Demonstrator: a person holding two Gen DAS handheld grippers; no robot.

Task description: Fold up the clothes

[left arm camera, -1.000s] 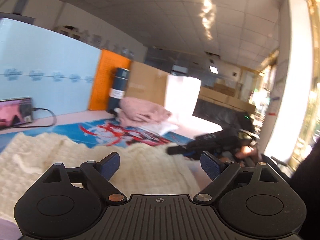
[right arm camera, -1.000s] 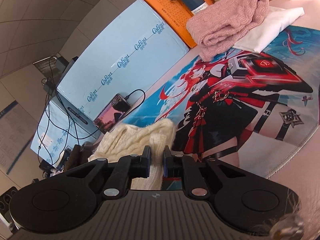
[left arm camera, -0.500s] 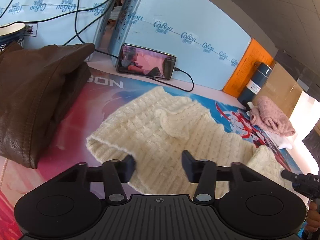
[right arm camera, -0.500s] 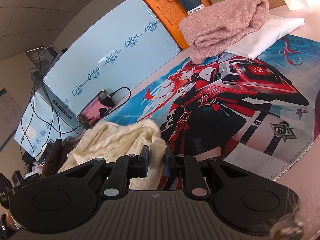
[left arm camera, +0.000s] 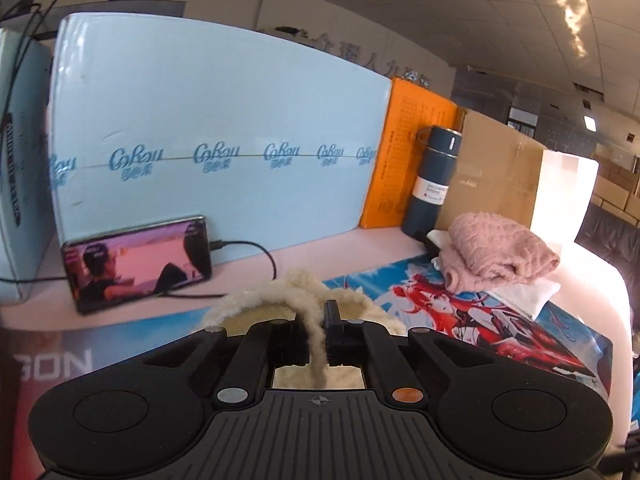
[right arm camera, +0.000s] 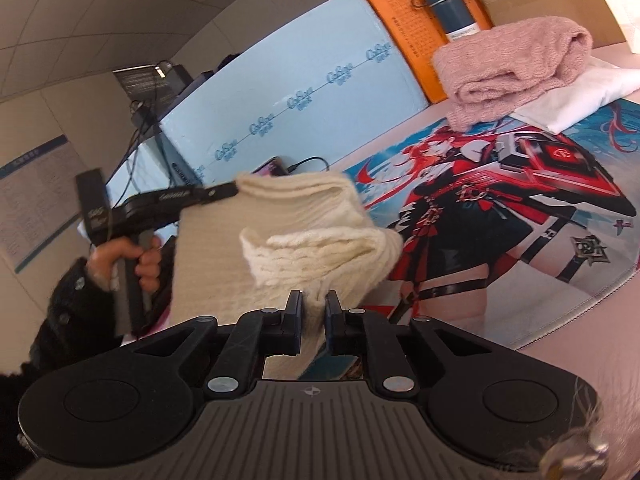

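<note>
A cream knitted sweater (right arm camera: 304, 228) hangs in the air between both grippers above the printed desk mat (right arm camera: 520, 208). My right gripper (right arm camera: 313, 312) is shut on one edge of it. My left gripper (left arm camera: 317, 338) is shut on another edge; cream knit (left arm camera: 296, 300) bunches over its jaws. In the right wrist view the left gripper (right arm camera: 230, 191) grips the sweater's upper left corner, a hand on its handle. The sweater's lower part is hidden behind the gripper bodies.
A folded pink sweater (left arm camera: 500, 252) lies on a folded white garment (left arm camera: 528, 294) at the mat's far right. A dark blue flask (left arm camera: 434, 180), an orange box (left arm camera: 408, 160), a light blue foam board (left arm camera: 216, 152) and a charging phone (left arm camera: 136, 260) line the back.
My left gripper has gone from open above the flat sweater to shut on its edge. Both grippers have lifted the sweater off the mat.
</note>
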